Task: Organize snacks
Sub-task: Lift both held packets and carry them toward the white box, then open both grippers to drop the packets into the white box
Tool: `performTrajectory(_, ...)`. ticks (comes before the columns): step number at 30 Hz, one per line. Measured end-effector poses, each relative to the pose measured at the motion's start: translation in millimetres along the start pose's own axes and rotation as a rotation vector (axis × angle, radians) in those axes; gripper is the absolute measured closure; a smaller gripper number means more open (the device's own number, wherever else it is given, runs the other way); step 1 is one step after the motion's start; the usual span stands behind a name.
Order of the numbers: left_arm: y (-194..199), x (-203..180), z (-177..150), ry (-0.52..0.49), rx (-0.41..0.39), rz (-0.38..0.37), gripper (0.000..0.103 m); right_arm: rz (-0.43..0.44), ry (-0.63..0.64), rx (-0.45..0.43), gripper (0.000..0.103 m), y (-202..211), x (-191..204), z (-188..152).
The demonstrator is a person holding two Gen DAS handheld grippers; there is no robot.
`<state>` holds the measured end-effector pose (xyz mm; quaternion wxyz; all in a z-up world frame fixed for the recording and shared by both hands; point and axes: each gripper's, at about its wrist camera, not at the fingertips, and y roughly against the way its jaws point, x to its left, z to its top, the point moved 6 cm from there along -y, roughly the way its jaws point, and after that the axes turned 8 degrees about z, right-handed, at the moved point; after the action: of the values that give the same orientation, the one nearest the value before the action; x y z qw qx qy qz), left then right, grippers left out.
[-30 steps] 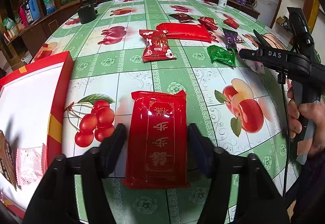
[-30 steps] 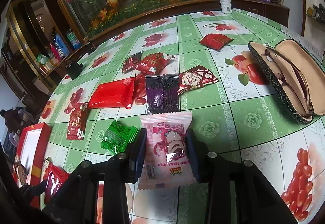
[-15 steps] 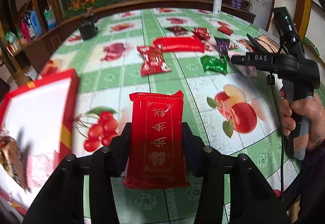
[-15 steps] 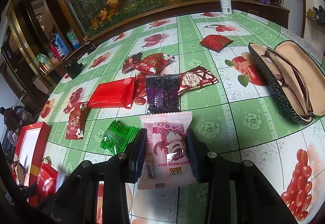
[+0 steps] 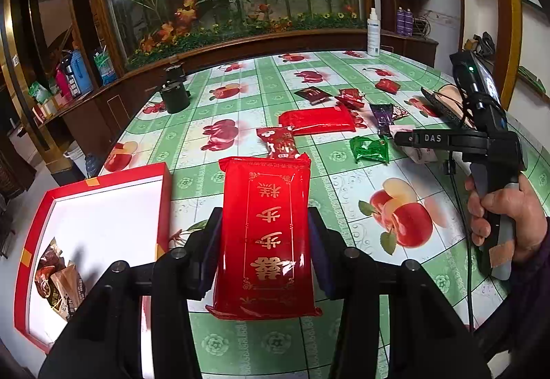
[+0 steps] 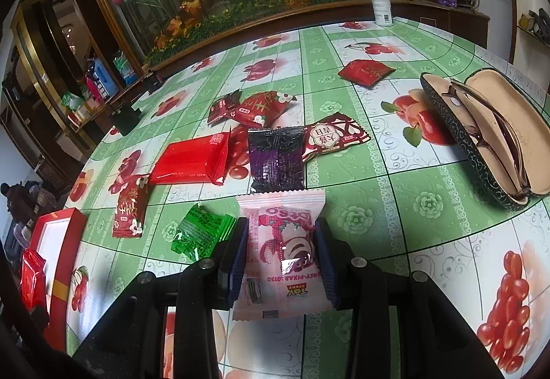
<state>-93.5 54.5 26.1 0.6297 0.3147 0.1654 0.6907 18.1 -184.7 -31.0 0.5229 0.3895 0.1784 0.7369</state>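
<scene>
Between the pads of your left gripper (image 5: 264, 250) sits the large red pack with gold characters (image 5: 264, 234), pinched on its two long edges and held clear above the fruit-print tablecloth (image 5: 343, 186). Your right gripper (image 6: 282, 255) is likewise clamped on the pink snack packet (image 6: 282, 252), one pad on each long side; from its own camera you cannot tell whether that packet is lifted or resting on the cloth. Judging by this, you are in the carrying step: both snacks are gripped and neither is yet in the red gift box (image 5: 165, 186), which lies open just to the left of the red pack with a couple of brown packets (image 5: 58, 279) already in its near corner. The next move likely calls for swinging the left load over the box's white floor, lowering it flat, and only then spreading the fingers; watch the box's raised red wall on the way across. The red pack's long axis runs straight along the fingers, its far sealed end pointing away from you toward the loose snacks mid-table. The pink packet lies the same way, lengthwise with the fingers, far end toward the purple packet (image 6: 276, 159), the green packet (image 6: 201, 231) just to its left.
</scene>
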Motion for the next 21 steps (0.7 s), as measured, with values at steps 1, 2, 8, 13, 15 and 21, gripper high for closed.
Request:
performTrajectory(1,-0.2,2.0,-0.1,0.002,-0.001,0.002,0.059,0.005,-0.004,-0.001,0.064,0.7,0.9,-1.1)
performTrajectory(2,-0.4,4.7,-0.4,0.005,-0.002,0.007,0.059,0.01,-0.006,-0.004,0.064,1.8,2.4,-2.4)
performTrajectory(8,3.8,33.2,-0.6,0.014,-0.034,0.086,0.059,0.136,0.018,-0.099,0.065,25.1,38.1,-5.7)
performTrajectory(13,4.3,67.1,-2.0,0.045,-0.05,0.164,0.058,0.278,0.097,-0.109,0.065,26.6,102.9,-16.1)
performTrajectory(15,4.0,81.9,-4.3,0.064,-0.053,0.195,0.058,0.322,0.142,-0.098,0.065,22.5,130.8,-22.1)
performTrajectory(21,1.6,120.0,-14.7,0.125,-0.044,0.25,0.058,0.426,0.285,-0.034,0.065,5.0,221.2,-47.5)
